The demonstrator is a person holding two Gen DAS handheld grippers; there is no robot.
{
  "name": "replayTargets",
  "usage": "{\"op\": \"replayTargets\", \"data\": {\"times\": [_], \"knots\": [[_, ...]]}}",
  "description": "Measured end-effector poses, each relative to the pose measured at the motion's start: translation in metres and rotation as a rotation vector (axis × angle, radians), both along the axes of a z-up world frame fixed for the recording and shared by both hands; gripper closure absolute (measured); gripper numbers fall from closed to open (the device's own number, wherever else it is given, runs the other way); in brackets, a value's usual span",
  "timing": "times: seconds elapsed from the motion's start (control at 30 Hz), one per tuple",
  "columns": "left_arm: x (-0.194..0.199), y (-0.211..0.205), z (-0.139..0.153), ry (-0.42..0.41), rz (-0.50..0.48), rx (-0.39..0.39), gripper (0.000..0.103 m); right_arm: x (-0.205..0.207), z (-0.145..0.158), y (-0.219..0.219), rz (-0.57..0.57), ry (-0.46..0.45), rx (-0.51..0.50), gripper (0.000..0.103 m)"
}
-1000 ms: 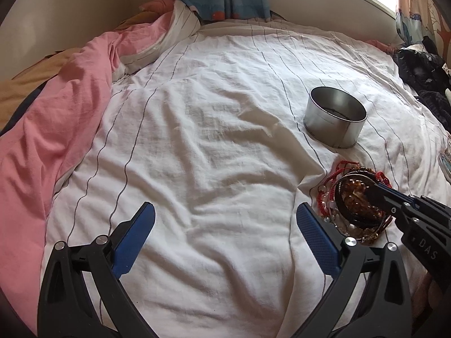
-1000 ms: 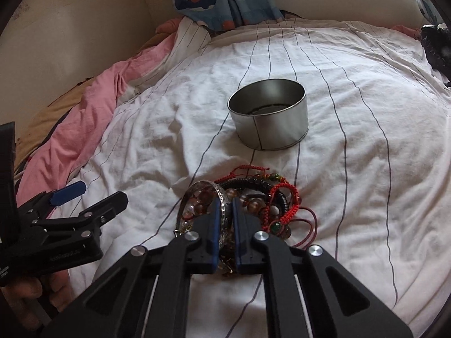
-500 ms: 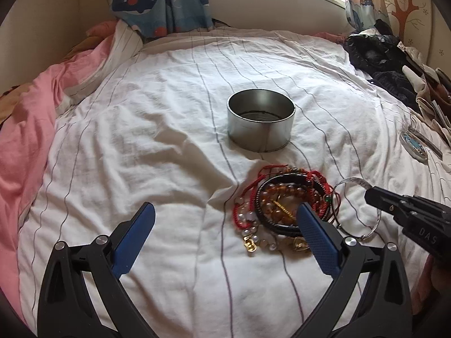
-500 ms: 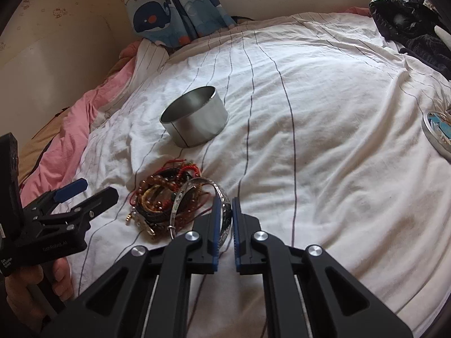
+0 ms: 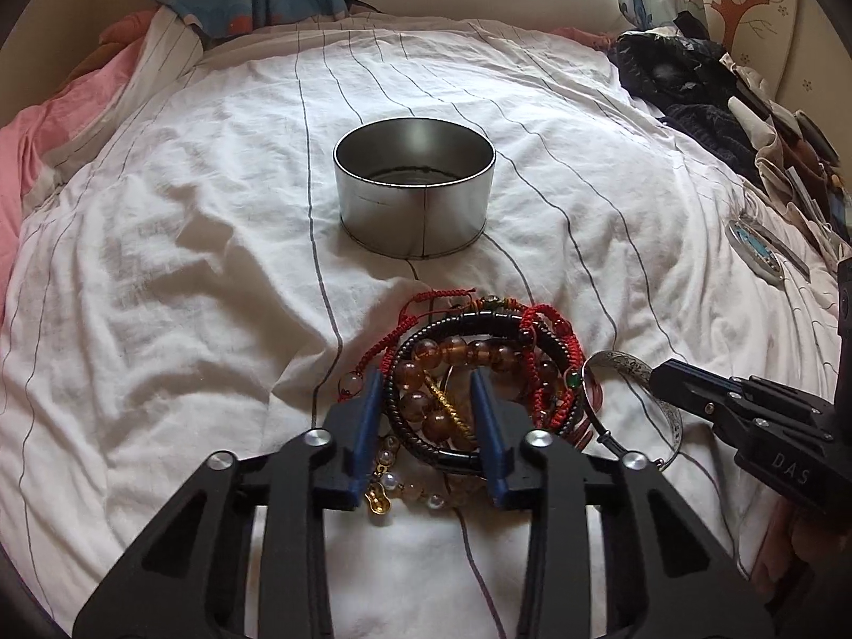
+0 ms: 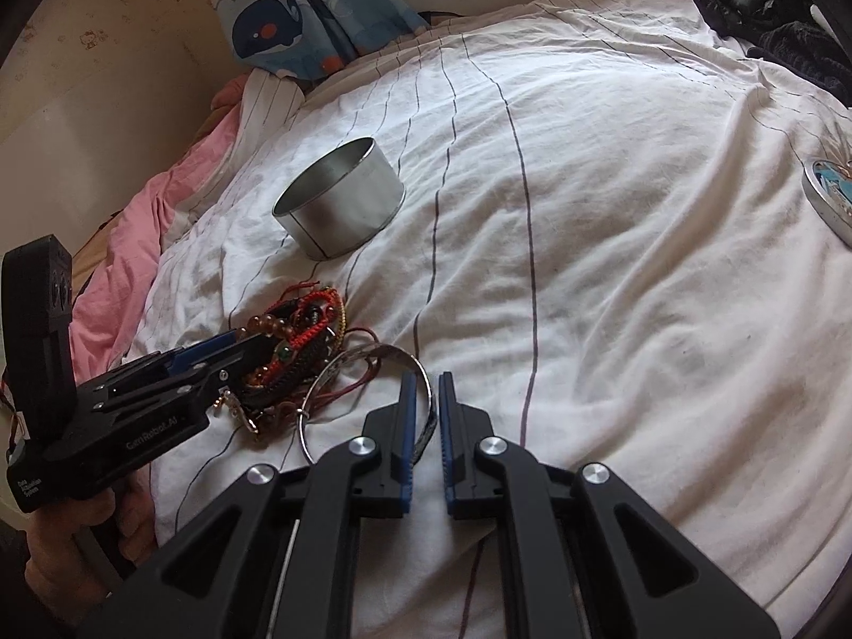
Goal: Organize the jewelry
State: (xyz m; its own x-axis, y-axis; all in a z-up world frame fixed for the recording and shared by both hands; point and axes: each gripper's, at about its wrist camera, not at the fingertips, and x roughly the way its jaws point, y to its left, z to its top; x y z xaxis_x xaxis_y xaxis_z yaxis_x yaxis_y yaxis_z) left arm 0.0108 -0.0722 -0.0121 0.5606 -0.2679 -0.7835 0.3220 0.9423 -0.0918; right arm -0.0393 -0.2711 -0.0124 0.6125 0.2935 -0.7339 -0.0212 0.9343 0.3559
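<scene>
A tangle of bracelets [image 5: 479, 373] lies on the white striped sheet: amber beads, red cords, a black band, pearls. My left gripper [image 5: 423, 388] has its jaws partly closed around the amber beads and black band; it also shows in the right wrist view [image 6: 239, 343]. My right gripper [image 6: 424, 378] is shut on a silver bangle [image 6: 373, 357], pulled a little to the right of the pile; the bangle also shows in the left wrist view [image 5: 628, 365]. An open round tin [image 5: 415, 186] stands beyond the pile.
The tin's lid [image 6: 830, 197] lies on the sheet at the right. Dark clothes [image 5: 681, 85] are heaped at the far right. A pink blanket [image 6: 133, 245] runs along the left side. A whale-print curtain [image 6: 309, 16] hangs at the back.
My left gripper has swung over the bracelet pile and narrowed its jaws around it. My right gripper has drawn the silver bangle to the right, away from the pile.
</scene>
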Motion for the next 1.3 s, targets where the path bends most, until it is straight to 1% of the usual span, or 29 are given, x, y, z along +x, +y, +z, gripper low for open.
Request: {"op": "replayTargets", "data": {"times": [0.03,0.07,0.1,0.17,0.2,0.27,0.3,0.37,0.43,0.5,0.57,0.63,0.67,0.7,0.77,0.83,0.93,1.07,1.17,1.23,1.3], "knots": [[0.0,0.0,0.001,-0.007,0.002,0.006,0.082,0.001,-0.001,0.0,-0.002,0.005,-0.005,0.091],[0.0,0.001,0.003,-0.008,-0.005,-0.003,0.085,0.001,-0.002,0.0,-0.008,0.006,-0.016,0.086],[-0.001,0.003,0.006,-0.012,-0.006,-0.008,0.086,0.001,-0.003,0.0,-0.013,0.01,-0.022,0.085],[-0.004,0.006,0.014,-0.029,-0.008,-0.02,0.087,0.004,-0.007,0.002,-0.004,0.03,-0.032,0.082],[-0.005,0.009,0.018,-0.04,-0.006,-0.027,0.09,0.005,-0.008,0.004,0.001,0.036,-0.047,0.081],[-0.008,0.014,0.028,-0.065,0.001,-0.051,0.09,0.006,-0.008,0.009,0.007,0.036,-0.074,0.08],[-0.008,0.017,0.031,-0.064,0.0,-0.061,0.09,0.006,-0.009,0.009,0.008,0.034,-0.075,0.08],[-0.005,0.021,0.029,-0.027,0.002,-0.058,0.089,0.006,-0.009,0.008,0.007,0.033,-0.071,0.08],[0.0,0.028,0.019,0.012,0.03,-0.062,0.089,0.006,-0.009,0.008,0.007,0.033,-0.075,0.08],[0.001,0.031,0.012,0.043,0.031,-0.058,0.089,0.006,-0.009,0.009,0.007,0.033,-0.077,0.08],[-0.001,0.03,0.012,0.036,0.023,-0.058,0.089,0.007,-0.009,0.009,0.008,0.033,-0.076,0.08],[-0.004,0.029,0.017,0.007,0.016,-0.056,0.09,0.007,-0.009,0.01,0.01,0.03,-0.068,0.08],[-0.005,0.029,0.02,-0.004,0.012,-0.061,0.094,0.006,-0.009,0.009,0.012,0.028,-0.061,0.082],[-0.008,0.03,0.025,-0.024,0.012,-0.072,0.1,0.006,-0.009,0.008,0.014,0.027,-0.05,0.087],[-0.011,0.034,0.037,-0.065,0.014,-0.099,0.1,0.006,-0.009,0.005,0.009,0.025,-0.028,0.091],[-0.011,0.039,0.044,-0.087,0.025,-0.103,0.1,0.006,-0.009,0.005,0.009,0.024,-0.02,0.093],[-0.008,0.049,0.042,-0.075,0.05,-0.121,0.1,0.007,-0.008,0.005,0.01,0.02,-0.017,0.093],[-0.006,0.054,0.039,-0.052,0.05,-0.144,0.1,0.009,-0.01,0.005,0.007,0.035,-0.016,0.093],[-0.014,0.064,0.052,-0.109,0.067,-0.209,0.1,0.011,-0.012,0.006,0.009,0.044,-0.022,0.093],[-0.018,0.067,0.062,-0.149,0.064,-0.208,0.1,0.011,-0.012,0.007,0.013,0.046,-0.028,0.093],[-0.016,0.065,0.059,-0.129,0.06,-0.171,0.1,0.011,-0.011,0.007,0.014,0.038,-0.022,0.093]]}}
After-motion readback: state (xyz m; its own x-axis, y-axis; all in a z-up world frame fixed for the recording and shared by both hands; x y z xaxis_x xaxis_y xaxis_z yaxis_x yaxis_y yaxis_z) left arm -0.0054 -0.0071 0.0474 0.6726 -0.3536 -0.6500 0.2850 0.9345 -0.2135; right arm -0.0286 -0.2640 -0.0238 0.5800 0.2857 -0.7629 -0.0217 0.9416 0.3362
